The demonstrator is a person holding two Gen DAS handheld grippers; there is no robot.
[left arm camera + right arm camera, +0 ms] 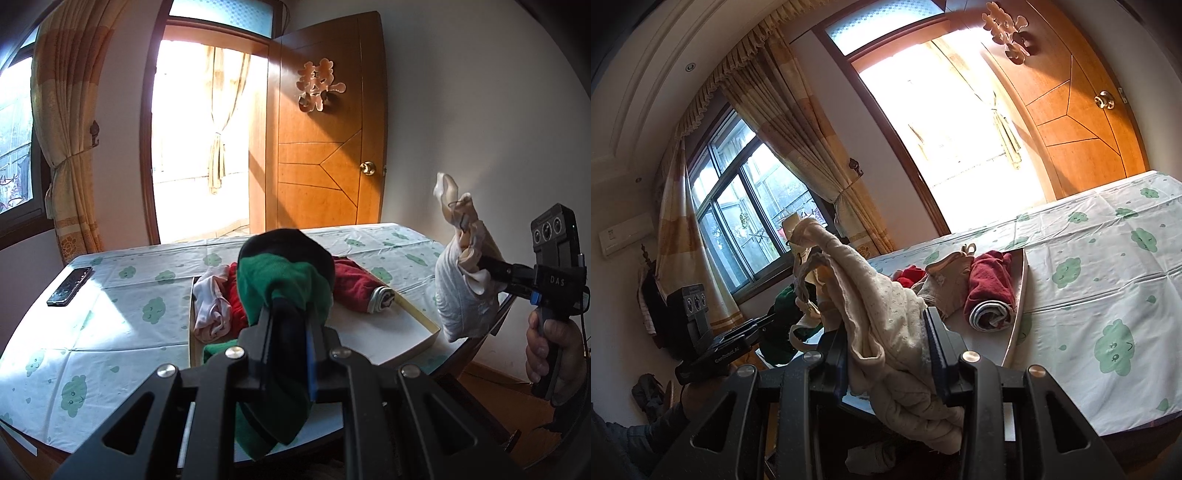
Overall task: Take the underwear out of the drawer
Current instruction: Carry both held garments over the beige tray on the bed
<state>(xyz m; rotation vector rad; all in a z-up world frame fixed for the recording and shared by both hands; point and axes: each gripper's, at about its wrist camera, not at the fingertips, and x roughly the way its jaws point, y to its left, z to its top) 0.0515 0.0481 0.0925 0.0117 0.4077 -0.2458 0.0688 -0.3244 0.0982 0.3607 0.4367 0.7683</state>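
A shallow white drawer tray point(417, 325) lies on the table and holds a dark red garment point(354, 286), a pink-white garment point(212, 301) and a rolled striped piece point(384, 297). My left gripper point(290, 310) is shut on green underwear with a black band point(284, 273), held above the tray's near end. My right gripper point(892, 332) is shut on cream underwear point(886, 314), lifted to the right of the tray; it shows in the left wrist view point(461, 273). The tray point(1019, 295) and red garment point(991, 282) also show in the right wrist view.
The table has a white cloth with green cloud prints point(110, 310). A black phone point(69, 286) lies at its far left. An open wooden door point(325, 147), a bright doorway and a curtained window point(746, 206) stand behind. The table's right edge drops to the wooden floor.
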